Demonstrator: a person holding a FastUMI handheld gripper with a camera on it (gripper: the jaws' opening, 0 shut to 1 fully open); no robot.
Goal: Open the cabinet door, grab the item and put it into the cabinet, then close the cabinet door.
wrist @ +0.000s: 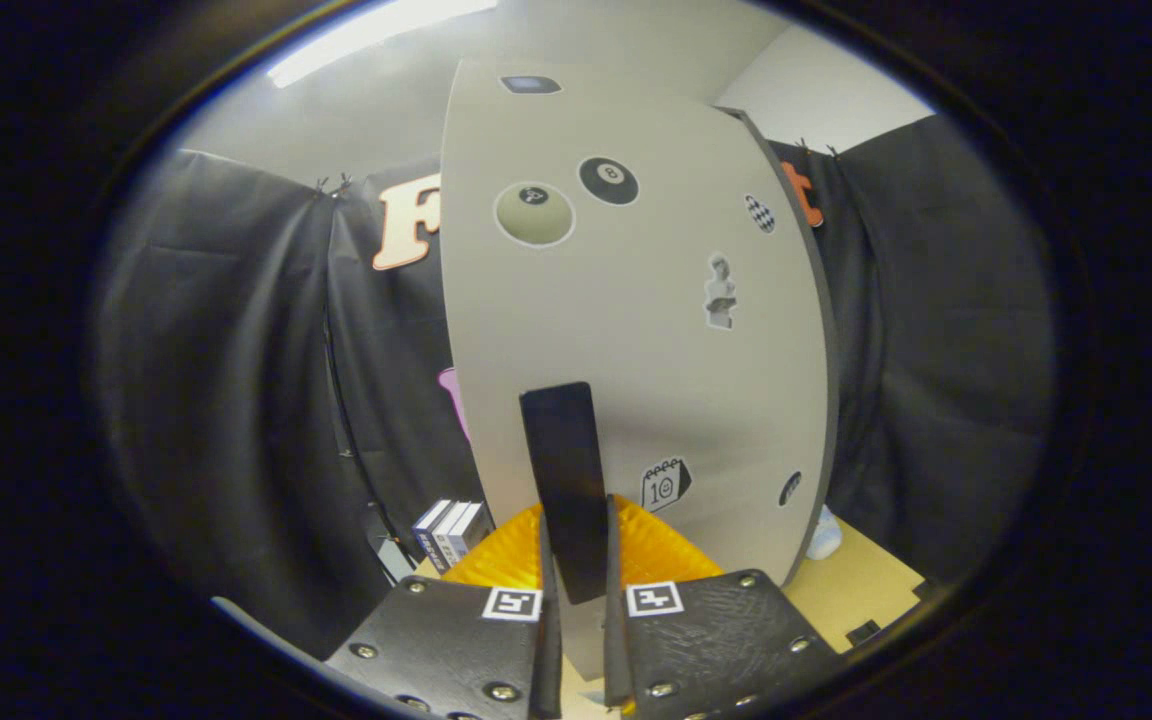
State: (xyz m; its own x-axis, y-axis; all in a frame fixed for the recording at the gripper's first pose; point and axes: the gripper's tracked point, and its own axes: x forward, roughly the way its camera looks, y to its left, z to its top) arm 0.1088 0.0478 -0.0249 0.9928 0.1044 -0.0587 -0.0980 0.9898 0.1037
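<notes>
Black cloth walls ring the booth. My gripper (576,590) is pinched on the dark handle (564,480) of the grey cabinet door (636,330) straight ahead; I judge the door stiff, light, best gripped there.

Claw (576,590) upright, fingers clamped on handle (564,470)

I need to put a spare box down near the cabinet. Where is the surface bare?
Bare tan surface lies right of the cabinet door. Left is crowded: boxes beside the orange item. The tongs grip the door's dark handle.
</notes>
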